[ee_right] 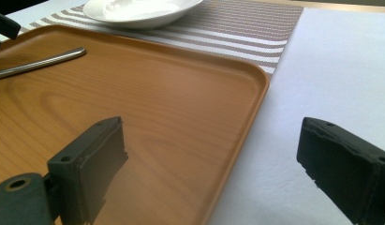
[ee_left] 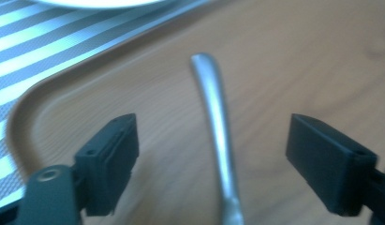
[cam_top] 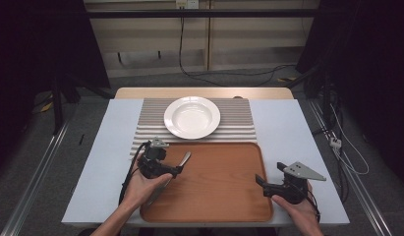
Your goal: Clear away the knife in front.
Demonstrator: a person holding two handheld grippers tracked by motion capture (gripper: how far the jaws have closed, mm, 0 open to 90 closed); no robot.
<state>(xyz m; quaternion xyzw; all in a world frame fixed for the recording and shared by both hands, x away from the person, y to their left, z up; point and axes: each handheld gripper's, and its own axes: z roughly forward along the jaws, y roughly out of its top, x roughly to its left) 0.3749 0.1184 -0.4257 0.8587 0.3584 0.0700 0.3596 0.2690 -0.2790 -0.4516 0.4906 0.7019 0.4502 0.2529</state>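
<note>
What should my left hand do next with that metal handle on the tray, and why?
Probably close the left gripper on the metal handle. Its jaws stand open with the handle running between them, lying on the wooden tray, apparently not yet gripped.

The table [cam_top: 298, 147] is evenly lit from above, while the surrounding room is left dark. Soft glare is seen on the white plate [cam_top: 191, 117]. In the left gripper view, strong blur is present; the metal handle [ee_left: 218, 126] is smeared. In the right gripper view, the wooden tray [ee_right: 171, 108] is rendered sharper, and near edges are softened.
</note>
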